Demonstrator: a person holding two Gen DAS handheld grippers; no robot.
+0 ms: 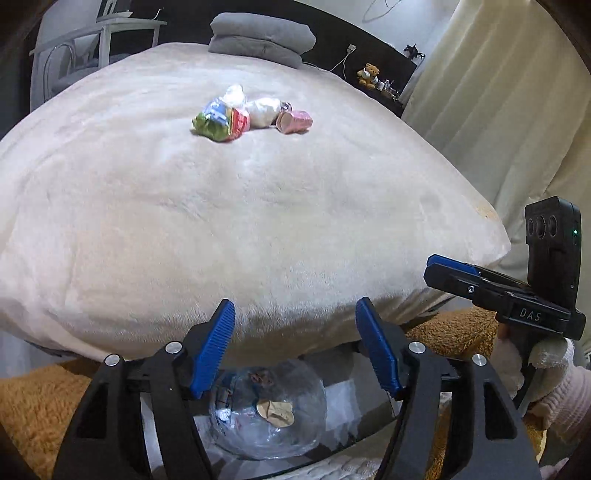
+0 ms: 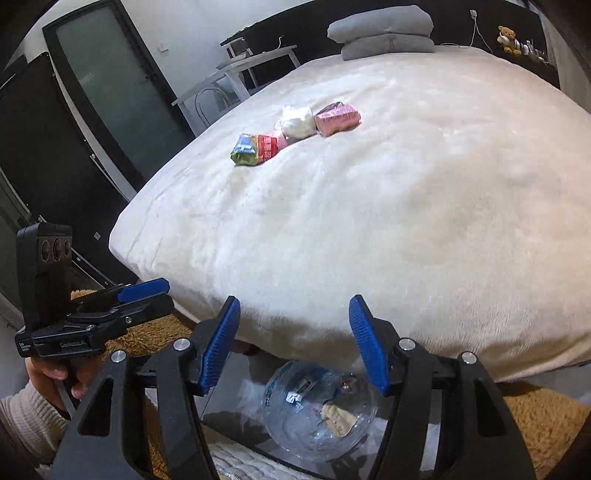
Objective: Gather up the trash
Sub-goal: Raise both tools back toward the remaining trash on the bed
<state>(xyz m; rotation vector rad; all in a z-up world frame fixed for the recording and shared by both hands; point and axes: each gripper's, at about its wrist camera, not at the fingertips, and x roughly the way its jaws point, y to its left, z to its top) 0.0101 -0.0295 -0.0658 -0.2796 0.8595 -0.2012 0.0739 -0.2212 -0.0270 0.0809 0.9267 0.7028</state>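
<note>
A small heap of trash lies on the cream bed far ahead: a green and red wrapper (image 1: 219, 122) (image 2: 255, 148), a crumpled white bag (image 1: 263, 110) (image 2: 297, 123) and a pink carton (image 1: 294, 121) (image 2: 338, 118). A clear plastic bin (image 1: 267, 410) (image 2: 321, 410) with scraps inside stands on the floor below both grippers. My left gripper (image 1: 295, 347) is open and empty above the bin; it also shows in the right wrist view (image 2: 147, 295). My right gripper (image 2: 293, 341) is open and empty; it also shows in the left wrist view (image 1: 432, 269).
The bed (image 1: 221, 229) (image 2: 406, 221) fills the middle. Grey folded pillows (image 1: 262, 37) (image 2: 384, 31) lie at its far end. A brown shaggy rug (image 1: 33, 406) (image 2: 546, 417) covers the floor. A white chair (image 2: 236, 74) stands left of the bed, curtains (image 1: 498, 110) on the right.
</note>
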